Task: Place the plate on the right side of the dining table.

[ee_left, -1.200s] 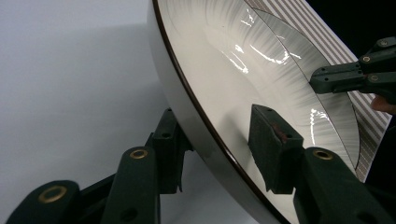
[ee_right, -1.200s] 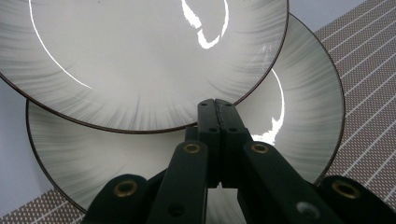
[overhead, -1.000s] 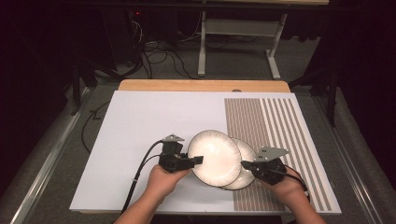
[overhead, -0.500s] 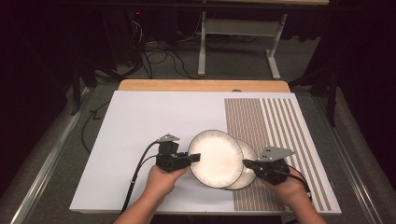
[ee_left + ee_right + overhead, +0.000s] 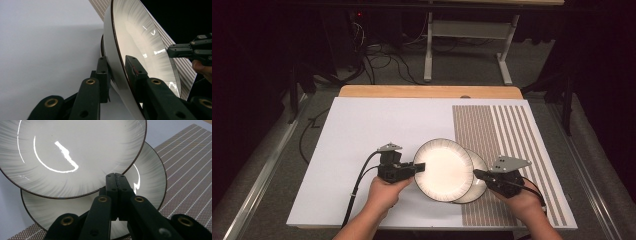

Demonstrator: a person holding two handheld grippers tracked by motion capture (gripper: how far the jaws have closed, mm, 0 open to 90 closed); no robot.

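White table (image 5: 362, 130), left hand-held gripper (image 5: 418, 167) clamping plate (image 5: 443, 170)

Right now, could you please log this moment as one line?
left gripper: just closed on upper plate rim | right gripper: shut, over lower plate

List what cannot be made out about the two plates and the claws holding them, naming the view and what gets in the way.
- Lower plate, high view: most of it hidden under the upper plate.
- Upper plate's underside, left gripper view: too steeply angled to show.
- Right claw, right gripper view: jaws shut, but whether they pinch the lower plate's rim cannot be told.
- Left claw, left gripper view: jaws stand on either side of the upper plate's rim and have just been closing; pad contact is unclear.
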